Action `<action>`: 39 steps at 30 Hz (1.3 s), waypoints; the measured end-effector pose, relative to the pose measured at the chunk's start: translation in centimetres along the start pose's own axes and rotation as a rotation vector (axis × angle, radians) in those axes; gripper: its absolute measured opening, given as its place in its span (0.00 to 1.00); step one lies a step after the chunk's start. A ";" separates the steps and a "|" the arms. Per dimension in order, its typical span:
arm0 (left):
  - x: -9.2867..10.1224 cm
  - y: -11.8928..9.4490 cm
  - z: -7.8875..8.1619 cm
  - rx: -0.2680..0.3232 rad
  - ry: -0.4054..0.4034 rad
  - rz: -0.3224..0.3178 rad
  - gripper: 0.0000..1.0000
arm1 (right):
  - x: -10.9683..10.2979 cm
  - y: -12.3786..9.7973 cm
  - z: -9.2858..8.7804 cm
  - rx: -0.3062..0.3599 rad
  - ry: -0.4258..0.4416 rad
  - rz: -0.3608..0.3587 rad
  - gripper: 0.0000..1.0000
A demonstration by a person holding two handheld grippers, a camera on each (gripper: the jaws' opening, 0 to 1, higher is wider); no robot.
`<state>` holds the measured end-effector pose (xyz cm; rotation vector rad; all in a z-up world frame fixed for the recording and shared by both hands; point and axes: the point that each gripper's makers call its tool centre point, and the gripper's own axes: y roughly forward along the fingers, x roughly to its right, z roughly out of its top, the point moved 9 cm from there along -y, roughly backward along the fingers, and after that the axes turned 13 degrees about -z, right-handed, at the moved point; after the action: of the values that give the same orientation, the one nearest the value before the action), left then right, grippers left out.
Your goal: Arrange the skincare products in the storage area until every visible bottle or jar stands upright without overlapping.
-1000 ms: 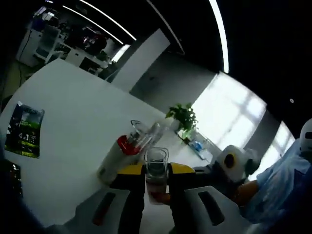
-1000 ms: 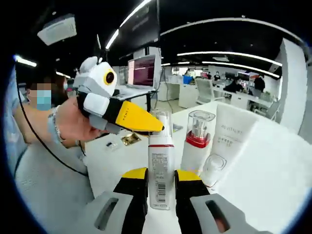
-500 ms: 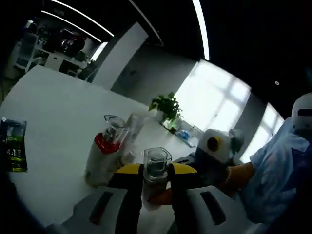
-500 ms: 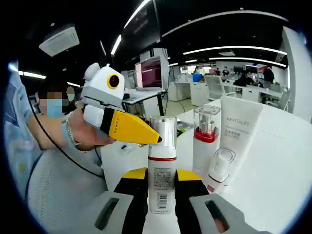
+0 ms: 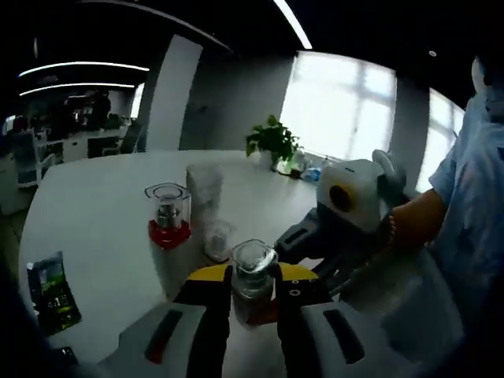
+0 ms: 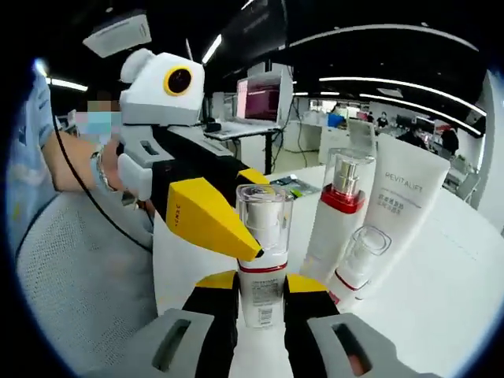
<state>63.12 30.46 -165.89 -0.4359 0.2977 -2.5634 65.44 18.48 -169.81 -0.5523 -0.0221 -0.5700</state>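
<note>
A white bottle (image 6: 261, 276) with a clear cap and a red band stands upright on the white table (image 6: 441, 315), with my right gripper (image 6: 261, 285) shut on its lower body. My left gripper (image 6: 250, 248) reaches in from the left, one yellow finger against the red band. In the left gripper view that bottle's clear cap (image 5: 252, 264) sits between the jaws of my left gripper (image 5: 252, 277), shut on it, and my right gripper (image 5: 303, 236) is just beyond. Beside it stand a red-collared pump bottle (image 6: 339, 213), a white tube (image 6: 409, 205) and a small clear-capped bottle (image 6: 358, 260).
A green packet (image 5: 51, 291) lies flat on the table's near left. A potted plant (image 5: 272, 142) stands at the far edge by the window. A person's hand (image 5: 409, 228) and sleeve are at the right; desks and a monitor (image 6: 264, 98) lie behind.
Both views have rolled toward level as the hands moved. My left gripper has come closer and looms larger in the right gripper view. The bottle stays held by both grippers.
</note>
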 end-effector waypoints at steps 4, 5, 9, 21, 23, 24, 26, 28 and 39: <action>-0.2 0.4 -0.7 -0.057 0.005 0.026 0.18 | -0.3 0.8 -0.9 -0.038 -0.017 -0.021 0.16; -0.2 0.6 -1.0 -0.080 0.008 0.037 0.18 | -0.3 0.9 -1.0 -0.051 -0.024 -0.024 0.16; -0.5 0.7 -1.4 -0.106 -0.005 0.053 0.18 | -0.3 1.4 -1.4 -0.071 -0.028 -0.036 0.16; -0.3 0.7 -1.2 -0.110 -0.013 0.012 0.23 | -0.1 1.7 -1.9 -0.057 0.011 -0.048 0.16; -0.2 0.9 -1.4 -0.109 -0.078 -0.017 0.27 | -0.1 1.7 -1.9 -0.065 0.017 -0.051 0.16; -0.3 0.9 -1.4 -0.111 -0.092 -0.019 0.27 | 0.1 1.7 -2.1 -0.076 -0.003 -0.068 0.16; -0.3 0.9 -1.5 -0.119 -0.094 -0.021 0.27 | 0.3 1.7 -2.5 -0.112 -0.039 -0.081 0.16; -0.3 0.9 -1.7 -0.136 -0.095 -0.011 0.25 | 0.4 1.8 -2.8 -0.136 -0.027 -0.086 0.16; -0.7 0.6 -2.0 -0.157 -0.111 0.021 0.22 | 1.0 1.4 -3.2 -0.189 0.001 -0.132 0.16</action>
<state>63.27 30.58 -168.09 -0.6271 0.4619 -2.4939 66.61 17.29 -173.03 -0.7381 -0.0034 -0.7055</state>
